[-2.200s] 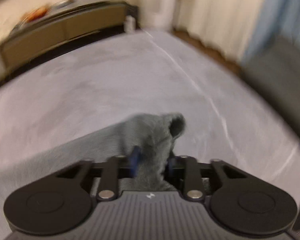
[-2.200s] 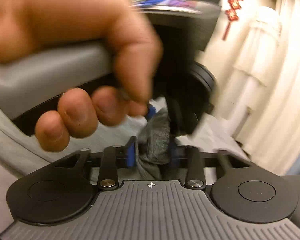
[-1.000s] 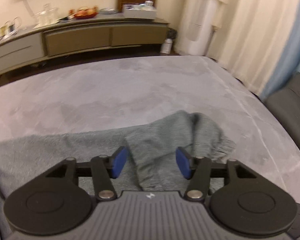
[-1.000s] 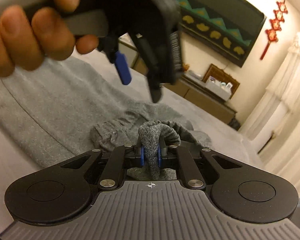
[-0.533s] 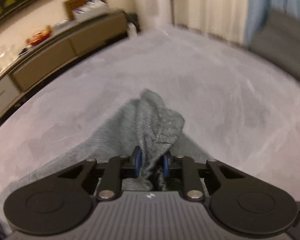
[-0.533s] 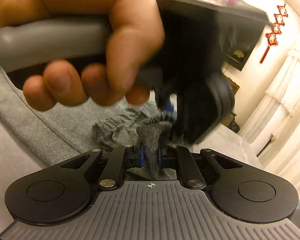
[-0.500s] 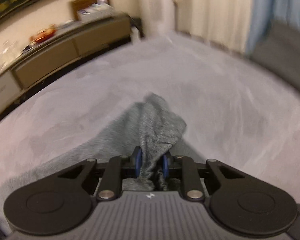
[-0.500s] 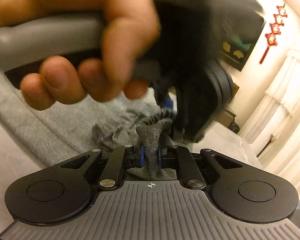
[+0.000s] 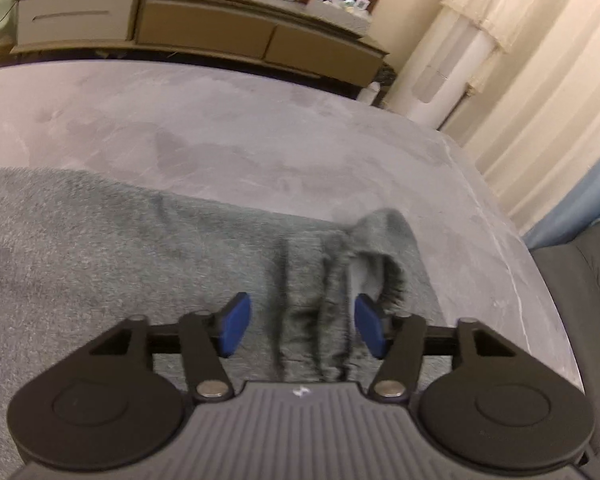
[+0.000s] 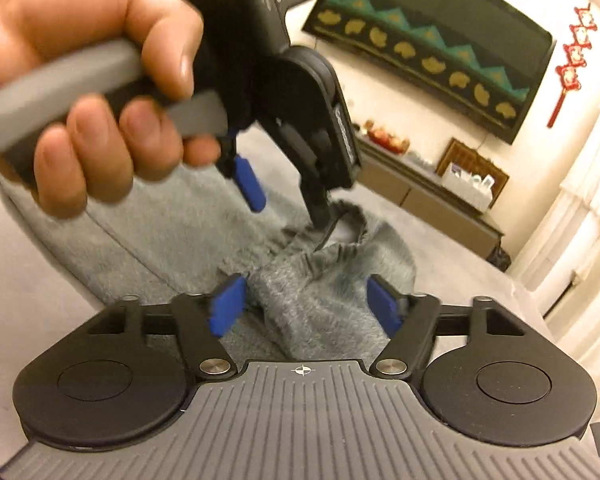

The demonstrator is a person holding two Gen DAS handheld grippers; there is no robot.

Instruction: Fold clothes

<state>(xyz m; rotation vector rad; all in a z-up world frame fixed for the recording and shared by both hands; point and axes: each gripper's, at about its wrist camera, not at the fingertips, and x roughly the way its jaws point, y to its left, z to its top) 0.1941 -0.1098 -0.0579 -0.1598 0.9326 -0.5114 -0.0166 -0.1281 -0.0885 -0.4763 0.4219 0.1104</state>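
A grey fleece garment (image 9: 140,248) lies spread over the grey surface (image 9: 220,128), its elastic cuff end (image 9: 380,248) bunched at the right. My left gripper (image 9: 302,330) hovers over that bunched end. Its jaws are opening, and the blue pads (image 9: 236,328) stand clear of the folds between them. In the right wrist view a hand (image 10: 80,100) holds the left gripper (image 10: 286,204) just above the cuff (image 10: 340,240). My right gripper (image 10: 305,304) is opening too, with the gathered cloth (image 10: 312,292) lying loose between its pads.
A long sideboard (image 9: 180,36) with clutter on top runs along the far wall, and a white tower unit (image 9: 440,80) and curtains stand at the right. A dark seat (image 9: 572,280) borders the surface's right edge. A screen (image 10: 440,40) hangs on the wall.
Both grippers were shut on the grey cuff half a second ago and have now opened. The cloth has dropped onto the surface. The left gripper has shifted and rolled.
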